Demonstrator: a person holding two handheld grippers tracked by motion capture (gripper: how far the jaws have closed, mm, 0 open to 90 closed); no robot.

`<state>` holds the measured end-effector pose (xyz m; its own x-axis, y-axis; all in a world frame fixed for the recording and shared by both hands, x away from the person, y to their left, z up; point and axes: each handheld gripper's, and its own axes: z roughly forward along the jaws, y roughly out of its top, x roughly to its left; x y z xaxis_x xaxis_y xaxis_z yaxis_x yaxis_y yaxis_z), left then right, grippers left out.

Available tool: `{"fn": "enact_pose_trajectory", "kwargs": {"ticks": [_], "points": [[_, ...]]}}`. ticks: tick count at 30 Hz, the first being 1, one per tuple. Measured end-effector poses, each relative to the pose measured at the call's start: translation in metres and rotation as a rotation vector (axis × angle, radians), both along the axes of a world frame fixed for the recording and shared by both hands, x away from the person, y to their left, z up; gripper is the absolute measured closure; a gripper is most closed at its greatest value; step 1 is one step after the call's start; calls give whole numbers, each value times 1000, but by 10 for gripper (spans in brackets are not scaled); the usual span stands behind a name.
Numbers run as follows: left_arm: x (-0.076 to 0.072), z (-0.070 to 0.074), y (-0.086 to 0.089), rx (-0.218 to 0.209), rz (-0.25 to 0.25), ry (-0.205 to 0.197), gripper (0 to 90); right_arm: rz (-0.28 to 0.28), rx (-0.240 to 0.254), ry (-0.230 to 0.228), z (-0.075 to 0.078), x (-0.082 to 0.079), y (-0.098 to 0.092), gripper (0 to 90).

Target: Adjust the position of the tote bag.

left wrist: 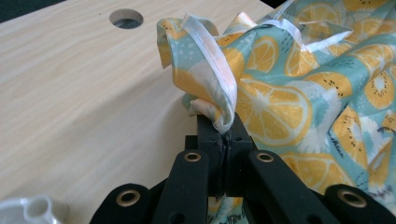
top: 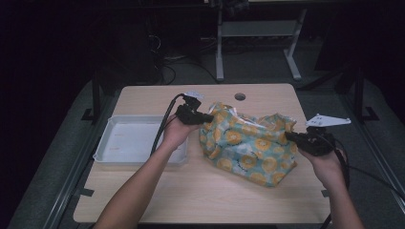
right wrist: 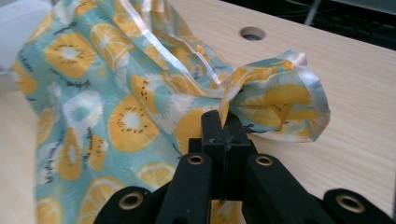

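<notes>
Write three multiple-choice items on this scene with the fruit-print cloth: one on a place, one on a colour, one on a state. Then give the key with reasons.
1. Where does the white tray sit relative to the fruit-print cloth in the high view?
A. To its left
B. To its right
C. On top of it

2. What is the cloth's background colour?
A. Red
B. Pale teal
C. Black

3. How does the left gripper stand?
A. Wide open above the table
B. Shut on a pen
C. Shut on the cloth's edge

Key: 1 A, the tray lies left of the cloth on the table. 2 B, teal shows between the orange slices. 3 C, the jaws pinch the hemmed edge.
</notes>
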<state>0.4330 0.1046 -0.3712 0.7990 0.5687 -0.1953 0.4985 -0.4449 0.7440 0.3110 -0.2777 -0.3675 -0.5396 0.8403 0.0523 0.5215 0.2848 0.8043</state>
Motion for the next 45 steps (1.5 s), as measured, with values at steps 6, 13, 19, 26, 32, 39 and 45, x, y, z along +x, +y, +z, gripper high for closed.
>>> {"fn": "enact_pose_trajectory", "kwargs": {"ticks": [6, 13, 19, 26, 32, 39, 45], "points": [[-26, -5, 9, 7, -19, -13, 874, 66, -25, 46, -13, -23, 18, 900], [-46, -24, 13, 52, -51, 1, 871, 109, -62, 133, -36, -34, 35, 900], [-53, -39, 11, 75, -60, 24, 866, 144, -107, 202, -54, -34, 47, 900], [-49, -38, 14, 87, -58, 52, 752, 114, -94, 190, -50, -30, 42, 761], [-49, -40, 15, 79, -49, 47, 829, 21, -38, 129, -29, -28, 24, 485], [-49, -39, 14, 100, -77, 30, 859, -67, -33, 124, -12, 8, 12, 402], [-50, -40, 12, 87, -76, 36, 865, -85, -56, 241, -43, 62, 12, 392]]}}
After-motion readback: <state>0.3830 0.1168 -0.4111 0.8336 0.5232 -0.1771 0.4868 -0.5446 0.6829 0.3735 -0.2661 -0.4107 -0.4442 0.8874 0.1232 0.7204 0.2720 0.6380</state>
